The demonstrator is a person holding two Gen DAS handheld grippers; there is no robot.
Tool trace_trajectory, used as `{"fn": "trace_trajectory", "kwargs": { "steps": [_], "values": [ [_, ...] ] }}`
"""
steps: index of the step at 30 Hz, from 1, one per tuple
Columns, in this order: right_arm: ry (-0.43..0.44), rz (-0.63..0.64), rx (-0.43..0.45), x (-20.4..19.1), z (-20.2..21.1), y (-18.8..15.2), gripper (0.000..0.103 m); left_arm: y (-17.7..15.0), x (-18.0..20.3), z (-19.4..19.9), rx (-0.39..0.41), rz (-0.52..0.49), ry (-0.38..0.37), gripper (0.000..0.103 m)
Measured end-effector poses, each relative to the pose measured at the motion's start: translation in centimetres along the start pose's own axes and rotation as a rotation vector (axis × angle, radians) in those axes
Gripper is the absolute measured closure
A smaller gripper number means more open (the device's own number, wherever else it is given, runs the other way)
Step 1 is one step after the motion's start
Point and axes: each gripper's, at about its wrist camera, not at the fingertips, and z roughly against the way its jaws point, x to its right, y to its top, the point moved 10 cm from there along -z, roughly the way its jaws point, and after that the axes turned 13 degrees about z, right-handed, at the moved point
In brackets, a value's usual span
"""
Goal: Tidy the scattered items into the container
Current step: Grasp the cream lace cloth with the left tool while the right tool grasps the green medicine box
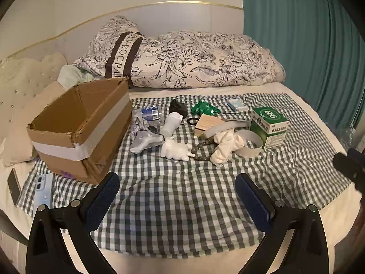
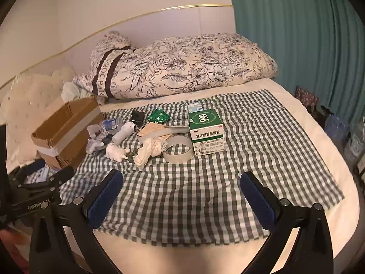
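Observation:
An open cardboard box (image 1: pixel 77 123) stands at the left of a checked cloth (image 1: pixel 182 194) on the bed; it also shows in the right wrist view (image 2: pixel 66 125). Scattered items lie beside it: a green-white medicine box (image 1: pixel 269 125) (image 2: pixel 206 132), a tape ring (image 1: pixel 249 146) (image 2: pixel 178 150), a cream lace cloth (image 1: pixel 225 146) (image 2: pixel 148 150), a white toy (image 1: pixel 175 150) (image 2: pixel 116 151), a white tube (image 1: pixel 171 123), a green wrapper (image 1: pixel 205 108), a crushed bottle (image 1: pixel 149 113). My left gripper (image 1: pixel 178 196) and right gripper (image 2: pixel 181 194) are open and empty, short of the items.
A floral duvet (image 1: pixel 182 59) lies along the headboard. A teal curtain (image 1: pixel 308 34) hangs at the right. A light-blue phone (image 1: pixel 43 191) lies on the cloth by the box's near corner. Cream pillows (image 1: pixel 22 105) sit left of the box.

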Motion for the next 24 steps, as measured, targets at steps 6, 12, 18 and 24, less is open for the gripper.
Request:
{"fn": "trace_trajectory", "kwargs": {
  "steps": [6, 12, 18, 24],
  "values": [
    [-0.012, 0.025, -0.022, 0.6, -1.6, 0.2, 0.000, 0.0, 0.8, -1.8, -0.015, -0.010, -0.011, 0.000],
    [0.000, 0.011, -0.071, 1.5, -3.8, -0.1, 0.000, 0.4, 1.3, -4.2, -0.027, -0.019, -0.012, 0.000],
    [0.019, -0.016, -0.088, 2.6, -6.4, 0.7, 0.000, 0.6, 2.0, -7.3, -0.069, 0.013, -0.013, 0.000],
    [0.016, 0.001, -0.080, 4.0, -9.4, 2.0, 0.000, 0.5, 4.4, -10.0, -0.072, -0.040, -0.040, 0.000]
  ]
}}
